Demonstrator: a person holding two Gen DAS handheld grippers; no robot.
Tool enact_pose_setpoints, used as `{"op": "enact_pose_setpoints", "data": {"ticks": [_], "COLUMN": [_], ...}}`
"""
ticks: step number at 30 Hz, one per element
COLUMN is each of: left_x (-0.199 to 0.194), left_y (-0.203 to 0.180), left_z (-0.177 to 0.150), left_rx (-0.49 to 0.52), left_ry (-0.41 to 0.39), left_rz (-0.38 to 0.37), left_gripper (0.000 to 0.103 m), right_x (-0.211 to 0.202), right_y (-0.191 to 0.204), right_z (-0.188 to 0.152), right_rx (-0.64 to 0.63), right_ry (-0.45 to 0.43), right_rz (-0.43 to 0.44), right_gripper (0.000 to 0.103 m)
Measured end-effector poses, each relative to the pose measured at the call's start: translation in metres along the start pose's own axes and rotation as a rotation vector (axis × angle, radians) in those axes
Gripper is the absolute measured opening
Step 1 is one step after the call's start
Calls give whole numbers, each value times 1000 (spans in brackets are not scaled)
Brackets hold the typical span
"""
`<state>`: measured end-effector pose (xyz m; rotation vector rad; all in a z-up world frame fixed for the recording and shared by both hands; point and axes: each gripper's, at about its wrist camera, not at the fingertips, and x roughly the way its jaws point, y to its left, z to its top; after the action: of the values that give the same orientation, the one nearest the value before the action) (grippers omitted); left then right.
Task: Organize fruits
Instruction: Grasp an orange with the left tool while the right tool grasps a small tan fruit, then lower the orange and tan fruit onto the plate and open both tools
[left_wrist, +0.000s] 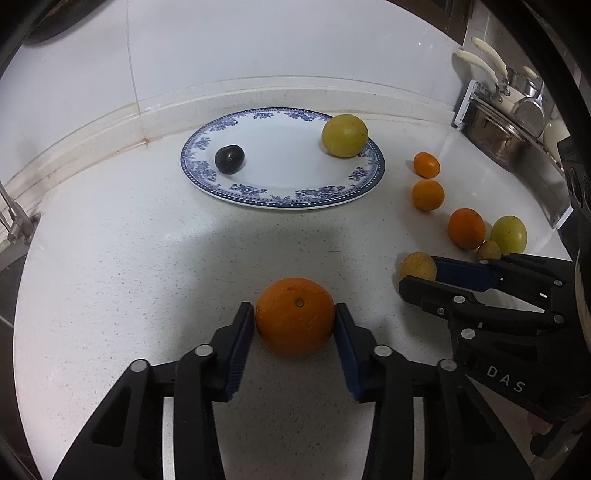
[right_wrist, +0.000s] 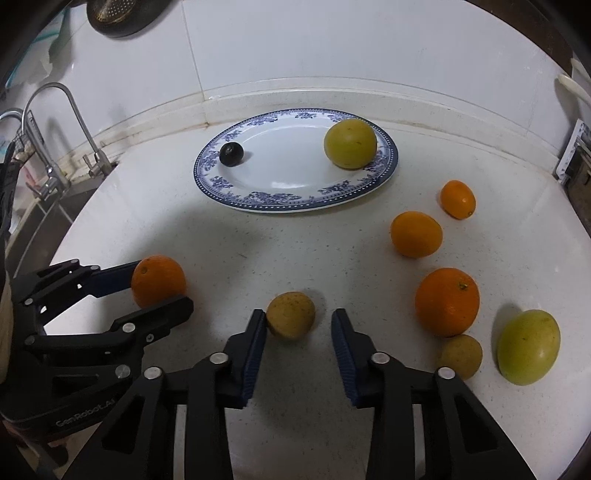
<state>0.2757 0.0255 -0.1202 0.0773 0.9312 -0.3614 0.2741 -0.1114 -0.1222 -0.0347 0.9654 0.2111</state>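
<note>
An orange (left_wrist: 294, 316) is clamped on the counter (left_wrist: 147, 277) by the left gripper (left_wrist: 294, 325). A small yellow fruit (right_wrist: 290, 315) is bracketed loosely by the right gripper (right_wrist: 298, 325). Five fruits (right_wrist: 447, 301) are left loose; two are already set on the plate (left_wrist: 280, 202).

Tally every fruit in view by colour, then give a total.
Orange: 4, one between the left gripper pads
Yellow-green: 2, one on the plate
Small dull yellow: 2, one at the right gripper
Dark: 1, on the plate
Total: 9
</note>
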Motion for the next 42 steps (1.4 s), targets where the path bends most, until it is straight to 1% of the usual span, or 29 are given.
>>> {"op": "enact_pose_setpoints", "data": {"ticks": [4,10,18,30,42], "left_x": [0,-4,-23,-58,-81], "left_y": [-2,-1,-2,-6,-10], "left_z": [0,0,4,18,49], "left_rx": [5,-18,-12,-4,19], "left_ry": [-1,-12,-49,-134,-233], "left_rz": [7,-4,16,41,72], "left_gripper": [40,40,40,40,40], "right_x": [0,-5,-19,-53,-79], "right_y": [1,2,3,6,8], "right_z": [0,0,4,14,40], "right_rx": [-5,-6,-8,-25,-67], "right_ry": [-2,-21,-62,-152,-244], "right_rz": [5,8,18,33,37], "right_gripper": [28,28,28,28,28]}}
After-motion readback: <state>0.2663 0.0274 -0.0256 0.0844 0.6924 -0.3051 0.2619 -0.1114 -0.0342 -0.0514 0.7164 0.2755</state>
